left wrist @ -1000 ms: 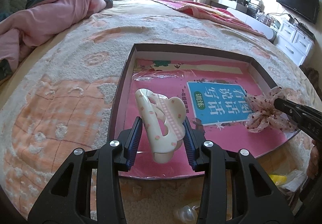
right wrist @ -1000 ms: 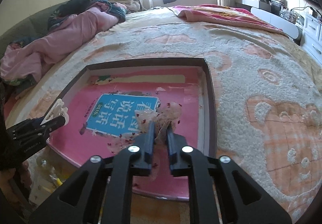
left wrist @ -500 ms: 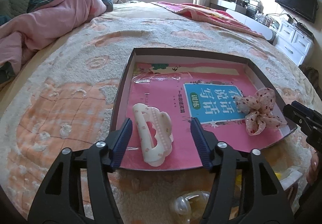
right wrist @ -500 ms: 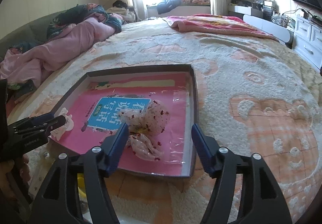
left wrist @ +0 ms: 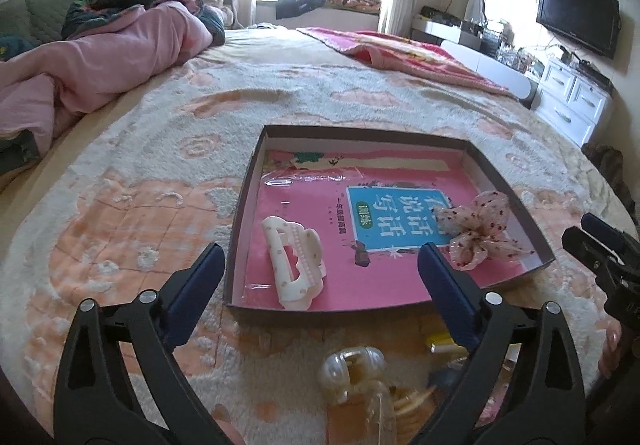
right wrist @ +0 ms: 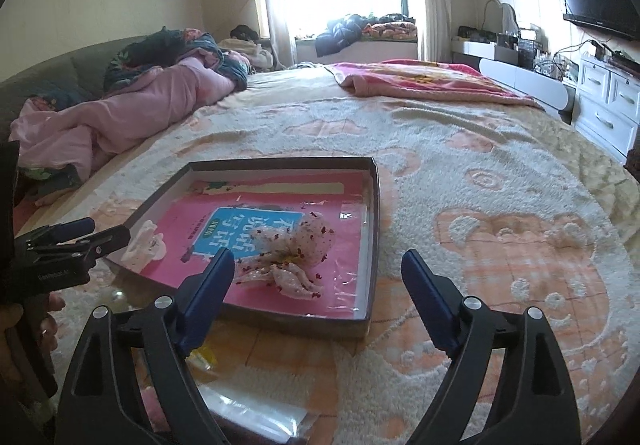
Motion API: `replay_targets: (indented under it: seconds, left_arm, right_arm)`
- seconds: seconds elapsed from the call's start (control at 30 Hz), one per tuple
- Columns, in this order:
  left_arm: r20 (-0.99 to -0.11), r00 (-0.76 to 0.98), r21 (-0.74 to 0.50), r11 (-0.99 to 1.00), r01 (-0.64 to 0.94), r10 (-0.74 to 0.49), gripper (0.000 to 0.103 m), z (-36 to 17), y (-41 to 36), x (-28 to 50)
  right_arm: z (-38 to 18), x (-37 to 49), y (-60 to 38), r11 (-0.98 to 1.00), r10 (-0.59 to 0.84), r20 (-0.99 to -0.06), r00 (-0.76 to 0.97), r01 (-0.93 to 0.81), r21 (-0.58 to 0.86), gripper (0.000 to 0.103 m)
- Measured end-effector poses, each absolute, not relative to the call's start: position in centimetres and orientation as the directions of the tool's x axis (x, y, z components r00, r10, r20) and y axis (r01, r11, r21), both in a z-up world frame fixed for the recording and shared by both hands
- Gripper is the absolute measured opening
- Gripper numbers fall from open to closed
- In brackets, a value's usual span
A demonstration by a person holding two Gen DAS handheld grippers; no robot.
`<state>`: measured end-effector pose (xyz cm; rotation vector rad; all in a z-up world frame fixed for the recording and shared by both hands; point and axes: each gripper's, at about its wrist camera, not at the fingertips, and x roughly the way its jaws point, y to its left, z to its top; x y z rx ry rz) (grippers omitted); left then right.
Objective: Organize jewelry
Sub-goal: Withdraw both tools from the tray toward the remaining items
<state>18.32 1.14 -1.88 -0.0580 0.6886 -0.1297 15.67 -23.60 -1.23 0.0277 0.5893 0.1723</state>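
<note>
A shallow dark box [left wrist: 245, 181] [right wrist: 374, 205] with a pink printed bottom lies on the bed. A cream claw hair clip [left wrist: 294, 262] [right wrist: 145, 243] lies in its near left corner. A sheer dotted pink scrunchie bow [left wrist: 478, 231] [right wrist: 298, 253] lies at its right side. My left gripper [left wrist: 320, 277] is open and empty, drawn back just short of the box's near edge. My right gripper [right wrist: 318, 279] is open and empty, near the box's front right corner, behind the bow.
A clear hair clip [left wrist: 354, 369] and small yellow and plastic-wrapped items [right wrist: 256, 411] lie on the fuzzy peach blanket [left wrist: 120, 229] in front of the box. Pink bedding [left wrist: 100, 57] is piled at far left. A white dresser [left wrist: 572, 101] and TV [left wrist: 576, 19] stand at right.
Both grippers opened and pulled back toward me. The cream clip left my left gripper and the dotted bow left my right one; both now lie in the box.
</note>
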Motion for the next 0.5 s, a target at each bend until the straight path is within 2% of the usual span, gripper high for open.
replay_targets:
  seconds: [0.5]
  left_arm:
    - [-0.566,0.816,-0.076,0.993,0.092,-0.119,0.091,0.3,1.0,14.3]
  right_arm:
    - [-0.7,11.3,-23.0,0.97,0.221,-0.531,0.818,-0.242,0.031,0.083]
